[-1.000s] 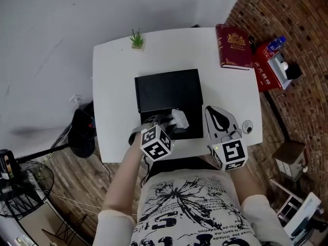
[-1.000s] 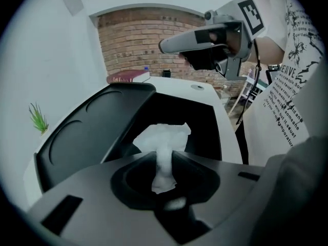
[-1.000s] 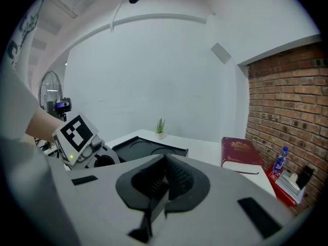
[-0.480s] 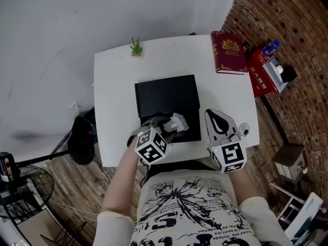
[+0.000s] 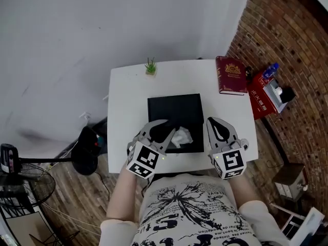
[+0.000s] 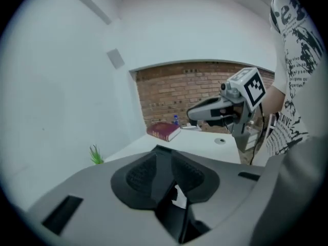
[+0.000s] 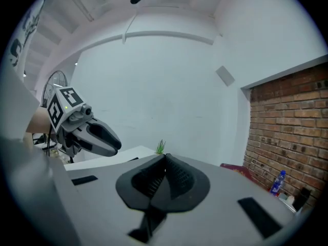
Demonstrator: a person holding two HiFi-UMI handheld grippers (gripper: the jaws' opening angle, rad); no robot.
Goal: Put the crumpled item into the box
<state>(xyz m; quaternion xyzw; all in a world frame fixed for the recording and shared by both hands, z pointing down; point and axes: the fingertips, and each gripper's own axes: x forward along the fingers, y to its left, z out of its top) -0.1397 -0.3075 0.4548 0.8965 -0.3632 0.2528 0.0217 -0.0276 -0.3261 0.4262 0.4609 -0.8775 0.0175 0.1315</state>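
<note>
Head view: box (image 5: 174, 109) partly hidden

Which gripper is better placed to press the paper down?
Left, probably: the left gripper, jaws just closed empty, hangs beside the paper; the right gripper is outside the box.

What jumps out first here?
The black box mid-table, with the white crumpled item lying in its near end. Either side of it hover the left hand-held gripper, jaws just closed with nothing between them, and the right hand-held gripper. A red book sits at the far right corner.
</note>
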